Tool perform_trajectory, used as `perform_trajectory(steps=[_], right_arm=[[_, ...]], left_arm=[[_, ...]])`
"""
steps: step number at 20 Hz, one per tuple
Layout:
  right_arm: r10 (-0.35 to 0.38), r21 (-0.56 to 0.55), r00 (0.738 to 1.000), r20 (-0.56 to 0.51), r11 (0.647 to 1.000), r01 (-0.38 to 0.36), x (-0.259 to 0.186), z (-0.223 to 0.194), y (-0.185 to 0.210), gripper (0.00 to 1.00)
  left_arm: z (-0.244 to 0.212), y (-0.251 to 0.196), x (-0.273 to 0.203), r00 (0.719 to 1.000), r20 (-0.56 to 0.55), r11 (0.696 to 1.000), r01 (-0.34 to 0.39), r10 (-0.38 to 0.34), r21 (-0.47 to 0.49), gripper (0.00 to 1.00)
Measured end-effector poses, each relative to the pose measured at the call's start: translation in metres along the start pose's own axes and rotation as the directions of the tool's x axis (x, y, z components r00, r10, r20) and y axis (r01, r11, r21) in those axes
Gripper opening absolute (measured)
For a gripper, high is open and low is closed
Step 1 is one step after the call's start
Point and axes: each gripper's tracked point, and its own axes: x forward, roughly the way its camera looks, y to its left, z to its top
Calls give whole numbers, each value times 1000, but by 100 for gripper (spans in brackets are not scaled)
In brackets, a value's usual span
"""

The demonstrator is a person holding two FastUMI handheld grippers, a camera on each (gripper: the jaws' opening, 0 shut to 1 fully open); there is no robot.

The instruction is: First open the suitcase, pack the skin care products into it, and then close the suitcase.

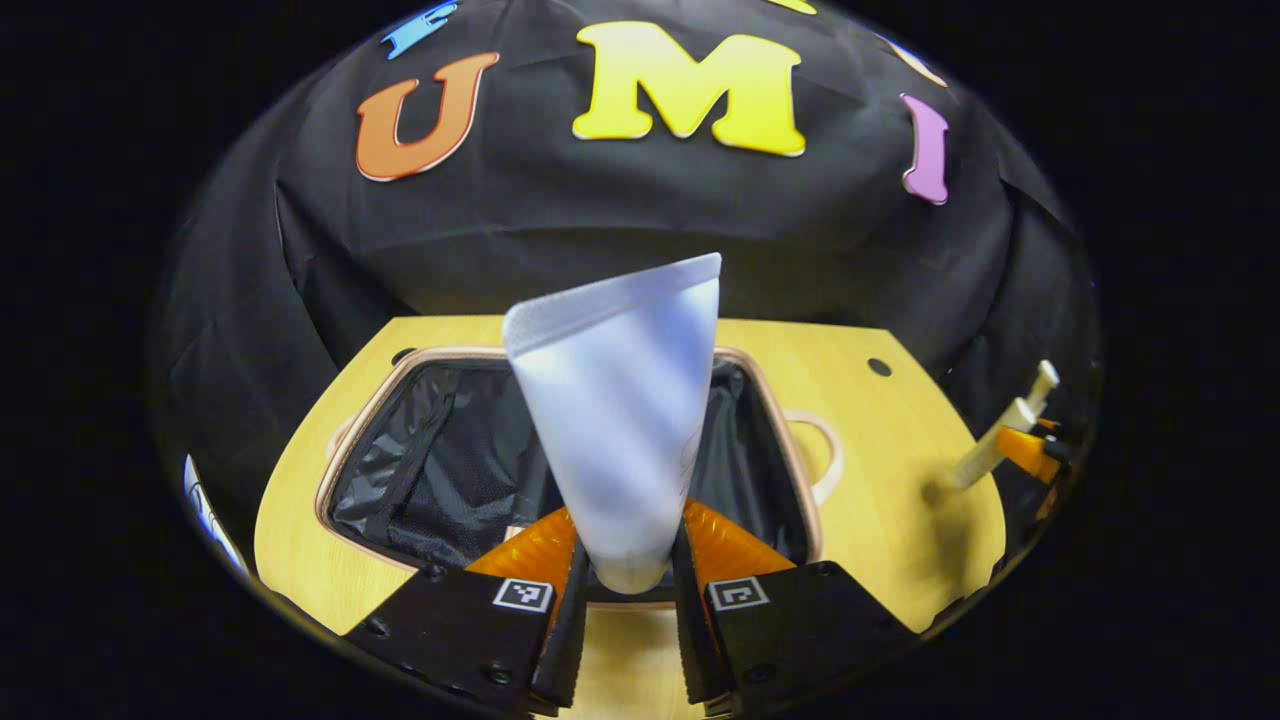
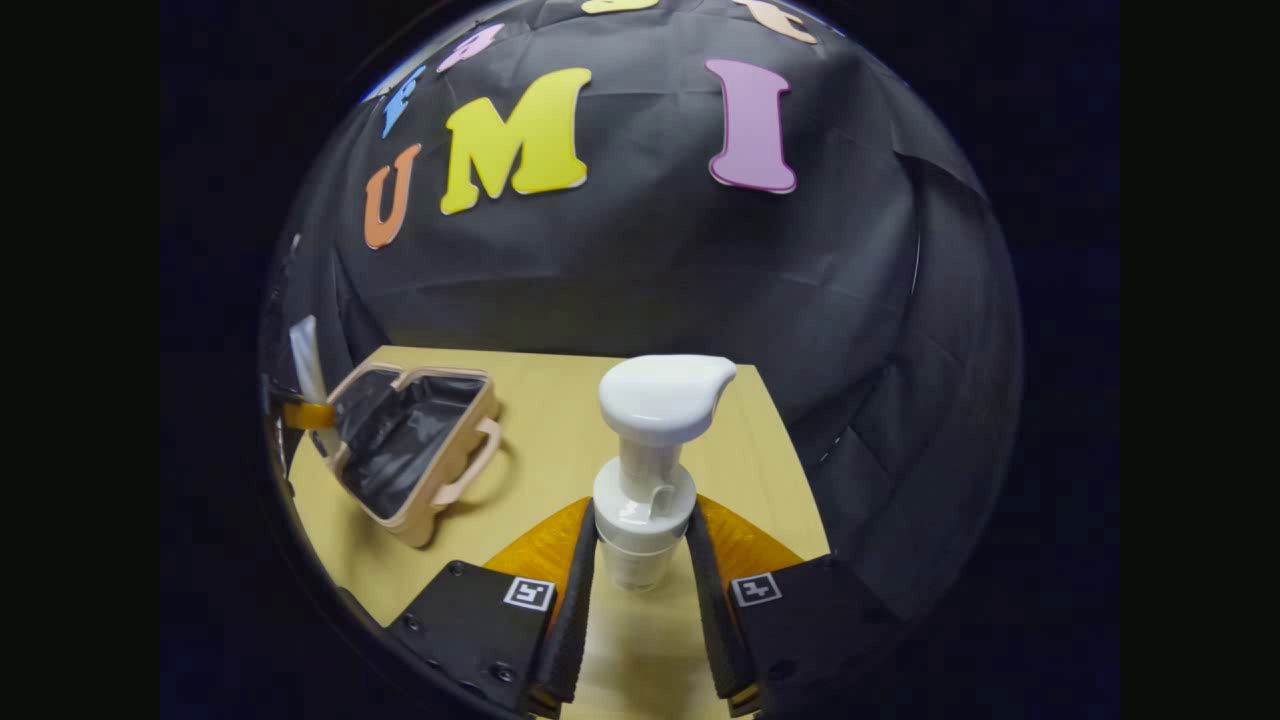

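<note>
In the right gripper view, the right gripper (image 2: 642, 560) clasped a white pump bottle (image 2: 652, 462) at lower centre. The open suitcase (image 2: 412, 455) lay at left on the yellow table (image 2: 560, 400).

No brand, word or number can be read on anything here. The tube (image 1: 620, 420) at the centre of the left gripper view is blank on its visible face, as is the pump bottle (image 2: 648, 470) at the centre of the right gripper view. Small square coded markers sit on the gripper bodies near the bottom of each view, bearing patterns, not letters
</note>
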Motion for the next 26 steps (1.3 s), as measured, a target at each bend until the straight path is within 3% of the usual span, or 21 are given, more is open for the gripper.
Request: perform_trajectory(steps=[5, 11, 18, 21, 22, 23, 26], right_arm=[[73, 64, 997, -20, 995, -72, -36, -4, 57, 47], [97, 23, 995, -20, 995, -97, -41, -7, 85, 47], [102, 17, 995, -7, 995, -102, -37, 2, 90, 47], [100, 6, 995, -16, 995, -99, -37, -2, 92, 45], [102, 0, 995, -20, 995, -102, -36, -4, 94, 47], [103, -5, 994, -25, 995, -104, -36, -6, 96, 47], [110, -6, 993, -40, 994, -110, -32, -10, 101, 47]], left_arm=[[-26, 1, 45, 992, -120, 999, 36, -38, -16, 42], [-65, -5, 64, 963, -268, 999, 33, -41, -32, 42], [-62, -5, 91, 957, -291, 1000, 16, -8, 26, 42], [-77, -7, 94, 943, -334, 1000, 6, -8, -8, 42], [-74, -7, 95, 947, -321, 1000, 6, -9, -12, 48], [-76, -6, 97, 946, -324, 1000, 3, -7, -13, 41], [-76, -6, 97, 945, -327, 1000, 12, -15, -12, 40]])
